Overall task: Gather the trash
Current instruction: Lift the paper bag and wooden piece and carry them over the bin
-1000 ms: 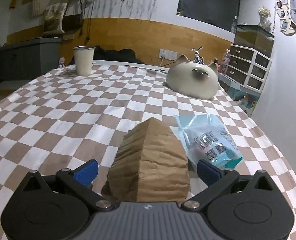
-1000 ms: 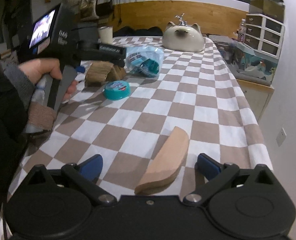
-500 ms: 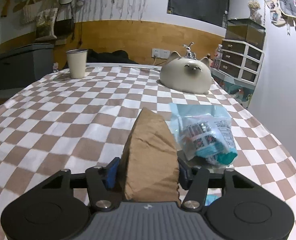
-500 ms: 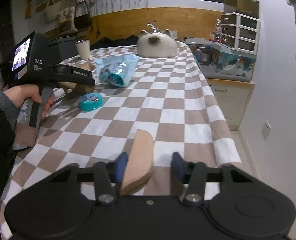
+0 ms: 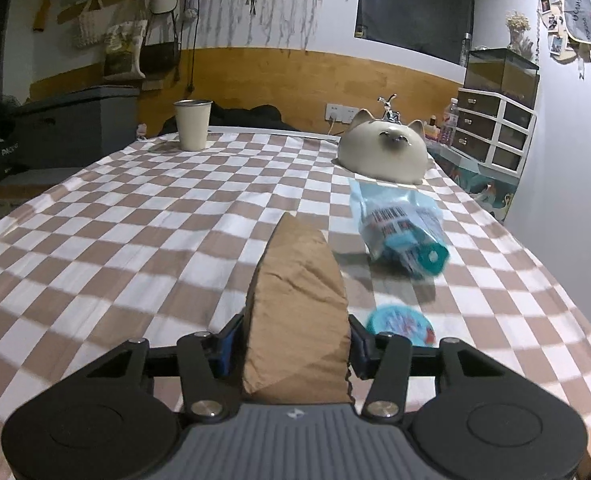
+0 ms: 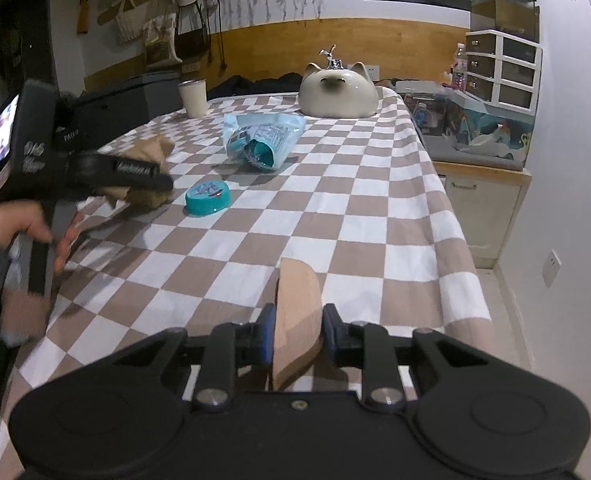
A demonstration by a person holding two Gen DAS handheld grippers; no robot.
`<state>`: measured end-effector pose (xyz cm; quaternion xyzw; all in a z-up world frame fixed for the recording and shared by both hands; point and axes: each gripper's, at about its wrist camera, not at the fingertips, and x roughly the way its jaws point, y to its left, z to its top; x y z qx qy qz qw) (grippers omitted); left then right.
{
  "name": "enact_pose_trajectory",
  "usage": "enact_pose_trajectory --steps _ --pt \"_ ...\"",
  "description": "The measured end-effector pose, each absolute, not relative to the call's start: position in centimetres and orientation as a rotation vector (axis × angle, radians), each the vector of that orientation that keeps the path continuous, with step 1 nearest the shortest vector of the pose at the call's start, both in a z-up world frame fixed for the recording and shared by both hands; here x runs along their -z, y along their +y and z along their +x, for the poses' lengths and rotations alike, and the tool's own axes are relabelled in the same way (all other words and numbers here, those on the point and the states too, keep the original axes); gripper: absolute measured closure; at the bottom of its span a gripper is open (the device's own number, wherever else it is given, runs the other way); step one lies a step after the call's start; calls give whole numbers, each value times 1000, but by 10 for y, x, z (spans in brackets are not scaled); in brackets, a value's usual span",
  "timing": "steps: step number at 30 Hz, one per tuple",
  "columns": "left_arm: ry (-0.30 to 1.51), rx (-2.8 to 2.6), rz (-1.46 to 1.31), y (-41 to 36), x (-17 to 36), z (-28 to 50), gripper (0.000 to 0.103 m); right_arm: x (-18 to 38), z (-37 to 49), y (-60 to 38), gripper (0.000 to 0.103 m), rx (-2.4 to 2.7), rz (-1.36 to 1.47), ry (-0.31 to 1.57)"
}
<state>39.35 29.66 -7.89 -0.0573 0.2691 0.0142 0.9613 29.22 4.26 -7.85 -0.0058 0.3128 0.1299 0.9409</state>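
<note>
My left gripper [image 5: 291,346] is shut on a crumpled brown paper bag [image 5: 295,312] and holds it just above the checked tablecloth [image 5: 135,240]; the bag and gripper also show in the right wrist view [image 6: 147,176]. My right gripper [image 6: 297,334] is shut on a folded tan piece of card [image 6: 297,320] near the table's front right corner. A blue plastic packet [image 5: 399,232] [image 6: 261,140] and a teal round lid [image 5: 399,320] [image 6: 208,198] lie on the cloth.
A cat-shaped ceramic bowl [image 5: 383,156] sits at the far right of the table and a cream cup [image 5: 193,124] at the far left. The table's right edge [image 6: 467,264] drops to the floor, with a low cabinet [image 6: 483,200] beyond it.
Both grippers have closed: the left on the paper bag, the right on the tan card. Both have since lifted their pieces slightly off the cloth.
</note>
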Motion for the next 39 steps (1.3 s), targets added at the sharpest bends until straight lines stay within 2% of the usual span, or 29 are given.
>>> enact_pose_trajectory --steps 16,39 --pt "510 -9 -91 250 59 285 51 71 261 18 78 -326 21 636" --pt "416 7 -49 166 30 156 51 39 197 -62 78 -305 48 504"
